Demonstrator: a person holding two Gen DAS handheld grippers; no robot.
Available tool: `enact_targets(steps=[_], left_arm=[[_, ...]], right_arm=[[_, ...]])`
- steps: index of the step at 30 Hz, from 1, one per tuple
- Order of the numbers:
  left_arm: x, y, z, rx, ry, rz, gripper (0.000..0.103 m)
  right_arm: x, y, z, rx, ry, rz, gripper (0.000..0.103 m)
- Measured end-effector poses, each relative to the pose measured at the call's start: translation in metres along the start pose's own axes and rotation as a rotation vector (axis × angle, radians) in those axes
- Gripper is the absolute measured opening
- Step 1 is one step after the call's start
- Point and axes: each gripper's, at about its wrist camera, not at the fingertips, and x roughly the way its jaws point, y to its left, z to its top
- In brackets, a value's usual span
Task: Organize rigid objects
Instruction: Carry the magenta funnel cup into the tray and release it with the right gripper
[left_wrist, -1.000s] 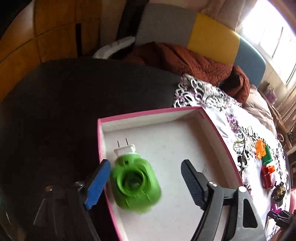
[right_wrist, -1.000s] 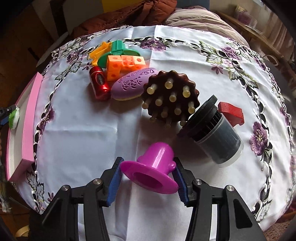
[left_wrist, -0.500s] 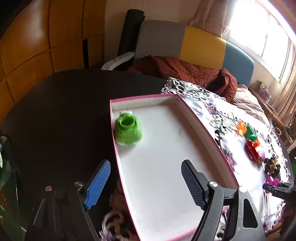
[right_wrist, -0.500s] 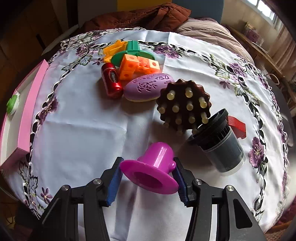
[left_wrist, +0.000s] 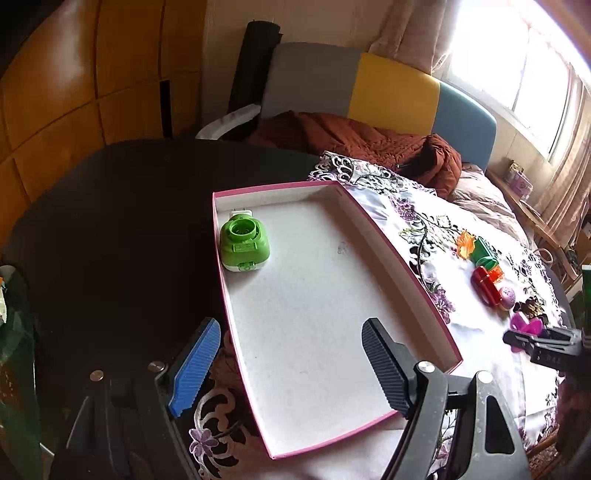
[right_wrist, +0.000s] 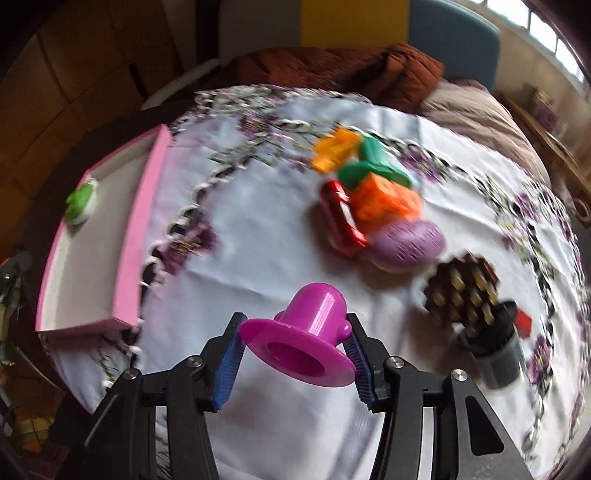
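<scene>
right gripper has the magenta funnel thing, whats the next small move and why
Probably carry it left toward the pink box and stop over its bare white floor. The right hand-held gripper is shut on the magenta flanged cup, held above the tablecloth. The box holds only the green plug-in device in a far corner, and the open left hand-held gripper hovers over its near end.

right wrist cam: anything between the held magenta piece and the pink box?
Nothing. In the right wrist view, only bare floral tablecloth lies between the magenta funnel in the right gripper and the pink box.
</scene>
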Motion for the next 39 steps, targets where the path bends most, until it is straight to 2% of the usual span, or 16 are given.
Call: enact_targets(steps=[15, 24, 30, 39], left_arm=[[0.0, 0.017, -0.006, -0.042, 0.012, -0.006, 0.08], [0.0, 0.036, -0.009, -0.081, 0.01, 0.015, 0.08], [0.004, 0.052, -0.013, -0.12, 0.028, 0.03, 0.08], [0.006, 0.076, -0.019, -0.178, 0.04, 0.051, 0.08]], right_arm=[[-0.001, 0.094, 0.044, -0.151, -0.049, 0.16, 0.053], [0.021, 0.149, 0.073, -0.232, -0.028, 0.219, 0.053], [0.044, 0.18, 0.105, -0.221, -0.024, 0.248, 0.053], [0.091, 0.23, 0.144, -0.218, -0.005, 0.211, 0.053]])
